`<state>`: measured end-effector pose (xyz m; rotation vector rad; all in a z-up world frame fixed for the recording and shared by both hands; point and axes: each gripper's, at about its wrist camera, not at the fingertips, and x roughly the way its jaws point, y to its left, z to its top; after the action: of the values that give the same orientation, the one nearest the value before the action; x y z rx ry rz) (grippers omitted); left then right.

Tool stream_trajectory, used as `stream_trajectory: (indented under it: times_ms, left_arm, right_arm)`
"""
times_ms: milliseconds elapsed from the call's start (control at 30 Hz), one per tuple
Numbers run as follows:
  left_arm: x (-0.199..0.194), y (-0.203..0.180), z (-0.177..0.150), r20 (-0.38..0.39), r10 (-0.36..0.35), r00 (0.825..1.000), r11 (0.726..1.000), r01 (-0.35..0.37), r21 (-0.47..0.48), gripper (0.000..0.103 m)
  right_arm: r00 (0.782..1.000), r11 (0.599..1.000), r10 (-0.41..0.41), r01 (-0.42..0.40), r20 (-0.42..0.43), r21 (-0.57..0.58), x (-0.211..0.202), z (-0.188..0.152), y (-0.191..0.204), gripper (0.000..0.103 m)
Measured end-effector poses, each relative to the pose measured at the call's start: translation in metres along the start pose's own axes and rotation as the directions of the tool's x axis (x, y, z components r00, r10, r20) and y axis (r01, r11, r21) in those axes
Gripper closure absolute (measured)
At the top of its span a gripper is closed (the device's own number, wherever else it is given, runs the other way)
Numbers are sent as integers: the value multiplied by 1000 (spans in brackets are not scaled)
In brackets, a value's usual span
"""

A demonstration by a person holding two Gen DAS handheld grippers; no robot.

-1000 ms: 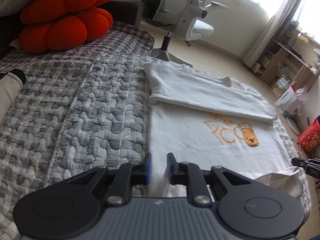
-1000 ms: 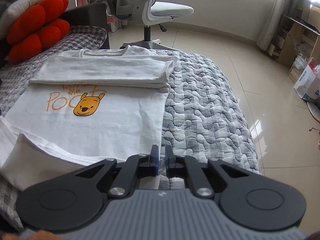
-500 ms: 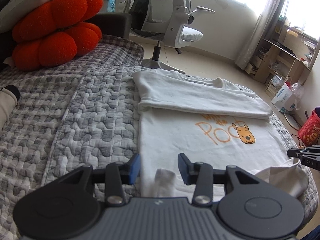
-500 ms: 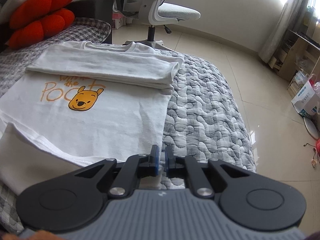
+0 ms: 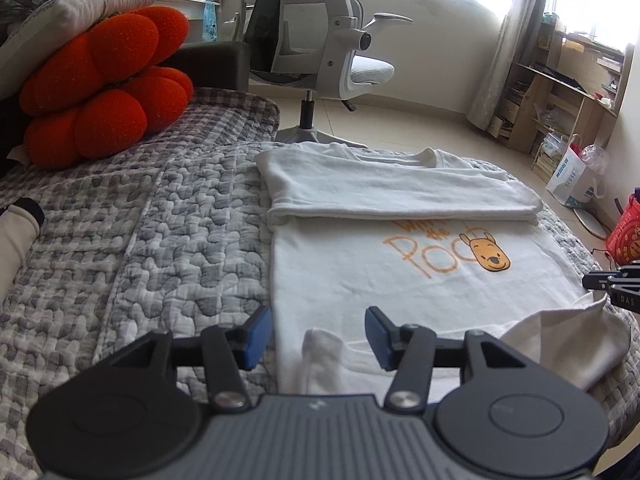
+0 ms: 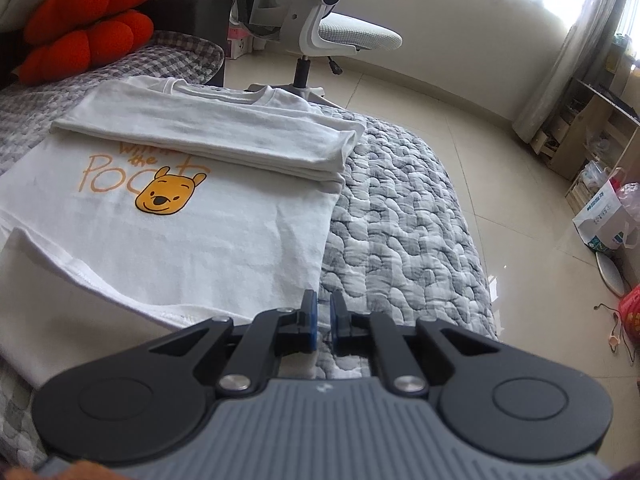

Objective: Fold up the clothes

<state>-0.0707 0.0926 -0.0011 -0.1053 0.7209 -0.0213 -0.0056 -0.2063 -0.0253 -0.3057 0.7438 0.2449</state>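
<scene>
A white T-shirt (image 5: 360,272) with an orange bear print lies on the grey quilted bed (image 5: 180,240), its top part folded down in a band (image 5: 392,192). My left gripper (image 5: 316,330) hovers at the shirt's near left hem corner. Its jaws are opening, and a crumpled bit of hem (image 5: 320,348) lies loose between them, untouched by the pads. My right gripper (image 6: 324,316) is shut on the near right hem corner of the T-shirt (image 6: 200,232). In the left wrist view the right gripper (image 5: 596,280) holds that corner lifted off the bed.
An orange flower cushion (image 5: 108,92) sits at the bed's far left. A white office chair (image 5: 340,60) stands beyond the bed on the tiled floor. Wooden shelves (image 5: 560,92), a paper bag (image 5: 572,176) and a red bag (image 5: 624,236) are at the right. The bed edge (image 6: 472,280) drops off right.
My left jaws have spread apart and let the hem corner drop between them. The right gripper has stayed shut on its corner. Both views have rolled slightly.
</scene>
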Motion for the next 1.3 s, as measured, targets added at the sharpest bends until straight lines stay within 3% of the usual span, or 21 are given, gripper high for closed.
stream_trajectory:
  times_ms: [200, 400, 500, 633, 867, 967, 1033, 1300]
  left_arm:
    - [0, 5, 0, -3, 10, 1000, 999, -10, -35, 50]
    - [-5, 14, 1, 5, -36, 999, 996, 36, -78, 51]
    - [-5, 16, 0, -3, -25, 1000, 996, 25, -88, 50]
    - [-10, 22, -1, -2, -67, 998, 992, 67, -108, 51]
    - [-21, 11, -10, -2, -122, 992, 992, 122, 17, 51]
    - [-13, 0, -12, -49, -89, 995, 992, 92, 83, 52]
    - [-8, -6, -14, -69, -67, 995, 990, 75, 121, 59]
    - [-4, -8, -18, -95, -43, 994, 985, 59, 165, 63]
  right_arm:
    - [999, 999, 32, -33, 32, 26, -10, -1, -4, 93]
    - [995, 995, 72, -77, 65, 69, -20, -4, -19, 88]
    - [988, 984, 144, -149, 58, 101, -22, -6, -29, 81]
    - [964, 954, 246, -260, 104, 152, -36, -12, -52, 70]
    - [943, 932, 314, -328, 106, 152, -40, -25, -69, 70]
    - [931, 925, 354, -363, 89, 115, -39, -27, -64, 70]
    - [928, 921, 365, -371, 70, 116, -34, -27, -62, 70]
    - [926, 919, 378, -378, 26, 112, -19, -21, -51, 70]
